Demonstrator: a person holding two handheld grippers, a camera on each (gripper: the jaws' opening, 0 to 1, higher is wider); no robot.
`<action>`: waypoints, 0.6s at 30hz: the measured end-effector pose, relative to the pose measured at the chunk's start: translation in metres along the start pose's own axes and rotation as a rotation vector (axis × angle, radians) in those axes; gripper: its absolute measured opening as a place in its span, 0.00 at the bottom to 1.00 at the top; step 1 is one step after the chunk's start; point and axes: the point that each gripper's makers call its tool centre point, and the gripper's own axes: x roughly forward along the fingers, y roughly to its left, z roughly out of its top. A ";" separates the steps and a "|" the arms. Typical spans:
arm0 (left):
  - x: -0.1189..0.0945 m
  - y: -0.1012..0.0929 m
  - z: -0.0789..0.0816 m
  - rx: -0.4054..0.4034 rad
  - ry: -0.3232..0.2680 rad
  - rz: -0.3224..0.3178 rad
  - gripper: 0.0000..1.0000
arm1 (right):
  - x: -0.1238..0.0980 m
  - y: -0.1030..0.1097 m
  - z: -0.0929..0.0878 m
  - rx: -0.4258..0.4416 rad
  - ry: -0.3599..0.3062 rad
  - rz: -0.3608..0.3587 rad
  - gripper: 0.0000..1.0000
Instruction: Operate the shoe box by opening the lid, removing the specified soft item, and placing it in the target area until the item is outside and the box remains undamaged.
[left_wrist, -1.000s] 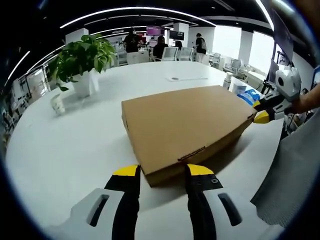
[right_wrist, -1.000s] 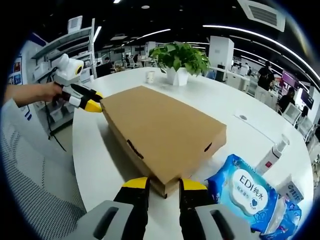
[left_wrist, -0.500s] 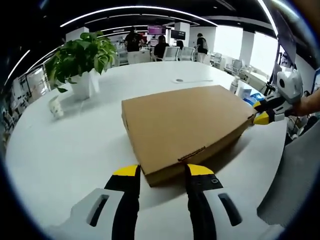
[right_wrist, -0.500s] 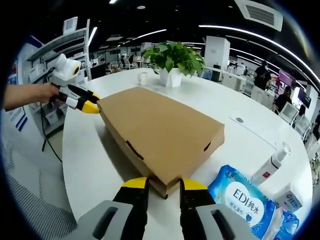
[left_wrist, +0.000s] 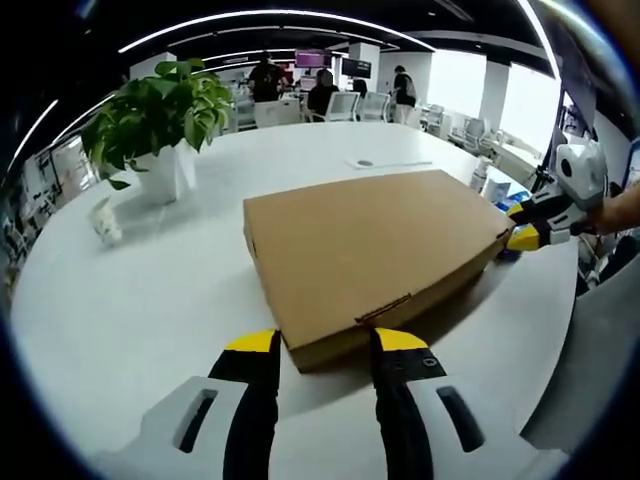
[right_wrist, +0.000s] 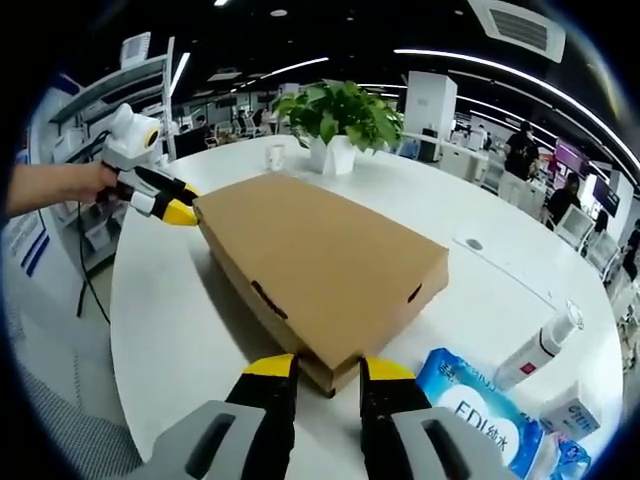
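A flat brown cardboard shoe box (left_wrist: 370, 240) lies on the white round table (left_wrist: 120, 300) with its lid down. My left gripper (left_wrist: 325, 345) is shut on the box's near corner, which sits between the yellow-tipped jaws. At the far right corner the right gripper (left_wrist: 525, 228) shows, held by a hand. In the right gripper view the same box (right_wrist: 320, 250) runs away from me, and my right gripper (right_wrist: 325, 368) is shut on its near corner. The left gripper (right_wrist: 172, 207) meets the opposite corner at the left. What the box holds is hidden.
A potted green plant (left_wrist: 155, 115) and a paper cup (left_wrist: 103, 222) stand at the table's far side. A blue pack of wet wipes (right_wrist: 480, 415), a white pump bottle (right_wrist: 540, 345) and a small carton (right_wrist: 570, 410) lie right of my right gripper. People and desks fill the background.
The box has stayed fixed between both pairs of jaws while the table shifted under it. The wipes pack slid lower right in the right gripper view; the plant and cup drifted left in the left one.
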 end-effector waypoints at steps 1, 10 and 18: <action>0.001 0.000 0.001 0.003 0.001 -0.002 0.36 | 0.001 -0.002 0.000 0.004 -0.001 -0.002 0.21; 0.004 0.001 0.003 -0.004 0.003 -0.003 0.37 | 0.002 -0.004 0.002 0.016 -0.007 0.000 0.21; 0.003 -0.002 0.001 -0.003 0.001 0.007 0.40 | -0.001 -0.002 0.002 0.027 -0.017 0.009 0.21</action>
